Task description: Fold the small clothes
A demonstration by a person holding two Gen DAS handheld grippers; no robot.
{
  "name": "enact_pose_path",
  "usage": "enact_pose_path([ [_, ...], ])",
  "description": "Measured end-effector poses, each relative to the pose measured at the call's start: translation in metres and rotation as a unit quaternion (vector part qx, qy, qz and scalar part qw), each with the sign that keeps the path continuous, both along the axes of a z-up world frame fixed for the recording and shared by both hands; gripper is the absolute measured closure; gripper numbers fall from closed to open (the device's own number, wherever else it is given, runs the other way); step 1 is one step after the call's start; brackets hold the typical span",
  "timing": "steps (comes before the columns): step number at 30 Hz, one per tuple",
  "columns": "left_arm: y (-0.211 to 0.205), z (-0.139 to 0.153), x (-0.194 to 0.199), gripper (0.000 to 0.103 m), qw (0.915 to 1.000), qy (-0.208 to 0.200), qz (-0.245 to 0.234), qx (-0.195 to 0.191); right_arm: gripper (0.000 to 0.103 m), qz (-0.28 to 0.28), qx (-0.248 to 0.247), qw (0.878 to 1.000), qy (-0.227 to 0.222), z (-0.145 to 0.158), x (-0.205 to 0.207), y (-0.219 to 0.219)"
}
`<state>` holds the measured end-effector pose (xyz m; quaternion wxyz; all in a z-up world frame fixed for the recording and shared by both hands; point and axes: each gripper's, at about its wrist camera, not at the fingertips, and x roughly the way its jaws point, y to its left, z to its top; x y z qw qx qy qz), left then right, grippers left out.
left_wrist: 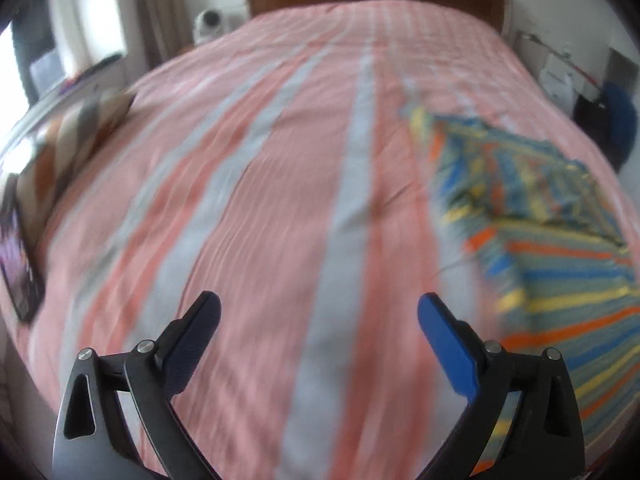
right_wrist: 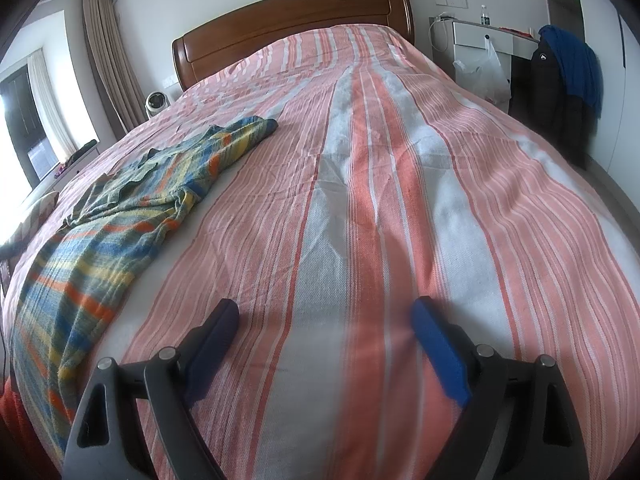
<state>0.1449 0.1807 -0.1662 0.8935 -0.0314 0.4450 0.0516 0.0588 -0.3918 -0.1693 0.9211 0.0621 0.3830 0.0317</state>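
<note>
A small striped garment (left_wrist: 540,240) in blue, yellow, orange and green lies spread on the bed, at the right of the blurred left wrist view. In the right wrist view the same garment (right_wrist: 120,208) sits at the left, one sleeve reaching toward the headboard. My left gripper (left_wrist: 319,306) stands open over bare bedspread, just left of the garment, with nothing between its fingers. My right gripper (right_wrist: 324,312) is open too, above the spread well to the right of the garment, holding nothing.
The bed (right_wrist: 400,200) carries a pink, white and grey striped cover, with a wooden headboard (right_wrist: 296,28) at the far end. A striped cushion (left_wrist: 68,152) and a dark flat object (left_wrist: 20,264) lie at the bed's left edge. A nightstand (right_wrist: 484,40) and hung jackets (right_wrist: 560,80) stand right.
</note>
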Motion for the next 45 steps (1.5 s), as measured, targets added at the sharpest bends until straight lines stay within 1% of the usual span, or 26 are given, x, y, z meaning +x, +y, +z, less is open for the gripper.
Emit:
enact_pose_path([
  [1, 0.01, -0.017, -0.002, 0.004, 0.9997, 0.013, 0.015, -0.013, 0.015, 0.0, 0.0, 1.0, 0.0, 0.0, 0.0, 0.0],
  [2, 0.015, -0.026, -0.004, 0.004, 0.9995, 0.01, 0.019, -0.023, 0.015, 0.0, 0.0, 1.0, 0.0, 0.0, 0.0, 0.0],
  [3, 0.017, -0.03, -0.008, 0.001, 0.9994, -0.012, 0.017, -0.029, 0.015, 0.0, 0.0, 1.0, 0.0, 0.0, 0.0, 0.0],
  [4, 0.015, -0.034, -0.013, 0.001, 0.9988, -0.041, 0.014, -0.023, 0.015, 0.0, -0.001, 1.0, 0.0, 0.0, 0.0, 0.0],
  [5, 0.011, -0.038, -0.015, 0.0, 0.9983, -0.057, 0.011, -0.012, 0.015, 0.0, -0.002, 1.0, 0.001, 0.0, 0.0, 0.0],
  [7, 0.007, -0.041, -0.017, 0.0, 0.9971, -0.075, 0.012, 0.001, 0.015, 0.0, -0.002, 1.0, 0.0, 0.0, 0.0, 0.0],
  [11, 0.007, -0.045, -0.022, 0.0, 0.9952, -0.097, 0.012, -0.002, 0.015, 0.0, -0.001, 1.0, 0.0, 0.0, 0.0, 0.0],
  [14, 0.011, -0.042, -0.023, 0.0, 0.9948, -0.101, 0.011, -0.002, 0.015, 0.0, -0.002, 1.0, 0.001, 0.0, 0.0, 0.0],
  [18, 0.016, -0.041, -0.033, 0.0, 0.9943, -0.106, 0.011, -0.004, 0.015, -0.001, -0.004, 1.0, 0.001, 0.0, 0.0, 0.0],
  [45, 0.017, -0.042, -0.034, 0.0, 0.9946, -0.103, 0.011, -0.005, 0.015, -0.004, -0.025, 1.0, 0.009, -0.003, 0.002, 0.003],
])
